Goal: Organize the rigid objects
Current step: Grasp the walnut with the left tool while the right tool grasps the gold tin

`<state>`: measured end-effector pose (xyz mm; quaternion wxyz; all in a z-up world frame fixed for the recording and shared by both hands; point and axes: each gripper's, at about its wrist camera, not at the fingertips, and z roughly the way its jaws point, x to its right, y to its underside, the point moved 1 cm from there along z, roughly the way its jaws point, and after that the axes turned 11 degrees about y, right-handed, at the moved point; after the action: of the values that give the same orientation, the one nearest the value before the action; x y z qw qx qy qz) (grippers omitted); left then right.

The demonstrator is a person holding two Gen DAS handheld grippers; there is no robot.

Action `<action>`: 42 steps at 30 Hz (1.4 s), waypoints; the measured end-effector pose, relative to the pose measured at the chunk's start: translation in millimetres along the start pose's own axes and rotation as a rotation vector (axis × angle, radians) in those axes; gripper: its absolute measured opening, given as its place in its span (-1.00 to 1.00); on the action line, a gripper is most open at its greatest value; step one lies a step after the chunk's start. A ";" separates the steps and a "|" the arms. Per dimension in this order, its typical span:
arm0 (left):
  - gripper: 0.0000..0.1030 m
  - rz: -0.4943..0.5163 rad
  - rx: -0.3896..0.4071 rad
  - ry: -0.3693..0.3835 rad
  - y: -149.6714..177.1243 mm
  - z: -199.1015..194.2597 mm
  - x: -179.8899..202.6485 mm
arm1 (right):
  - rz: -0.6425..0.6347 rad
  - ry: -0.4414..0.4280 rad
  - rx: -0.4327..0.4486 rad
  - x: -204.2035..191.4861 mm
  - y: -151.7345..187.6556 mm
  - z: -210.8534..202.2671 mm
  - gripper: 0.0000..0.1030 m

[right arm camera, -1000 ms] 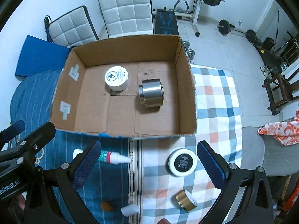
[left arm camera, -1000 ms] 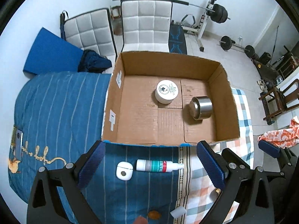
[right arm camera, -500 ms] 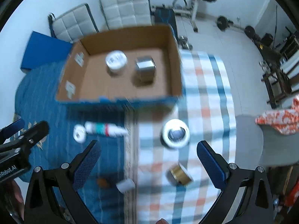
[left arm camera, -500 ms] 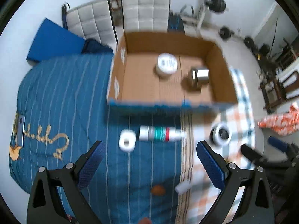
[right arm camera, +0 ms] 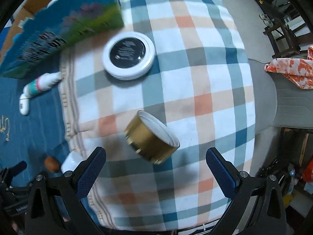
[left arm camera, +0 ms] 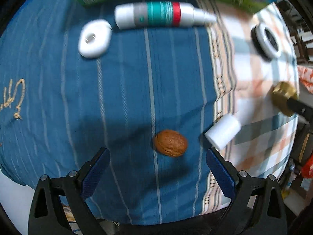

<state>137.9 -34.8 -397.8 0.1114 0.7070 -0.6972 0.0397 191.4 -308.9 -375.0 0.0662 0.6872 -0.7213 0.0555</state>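
Note:
My left gripper [left arm camera: 157, 171] is open, low over the blue striped cloth, with a brown walnut [left arm camera: 170, 143] just ahead between its fingers. A small white cylinder [left arm camera: 223, 134] lies right of the walnut. A white bottle with a teal and red label [left arm camera: 162, 14] and a white oval case [left arm camera: 94, 38] lie farther ahead. My right gripper [right arm camera: 155, 171] is open over the checked cloth, with a gold tin [right arm camera: 151, 137] on its side just ahead. A round white tin with a black lid [right arm camera: 128, 54] lies beyond it.
The cardboard box's printed outer wall [right arm camera: 58, 31] stands at the far left in the right wrist view. An orange patterned cloth [right arm camera: 291, 70] lies on a grey seat to the right. The bed edge is close below both grippers.
Both grippers have dropped and pulled back from the box toward the bed. The box interior has left view. The walnut and the gold tin now sit close in front of the open fingers.

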 end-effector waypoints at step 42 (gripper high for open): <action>-0.24 -0.065 0.119 0.062 -41.0 -45.7 -1.7 | 0.021 -0.134 -0.005 -28.7 -33.1 4.3 -0.44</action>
<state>183.2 -23.3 -358.0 0.0919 0.7333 -0.6663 0.0996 225.6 -283.1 -384.5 0.0189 0.6816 -0.7315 0.0082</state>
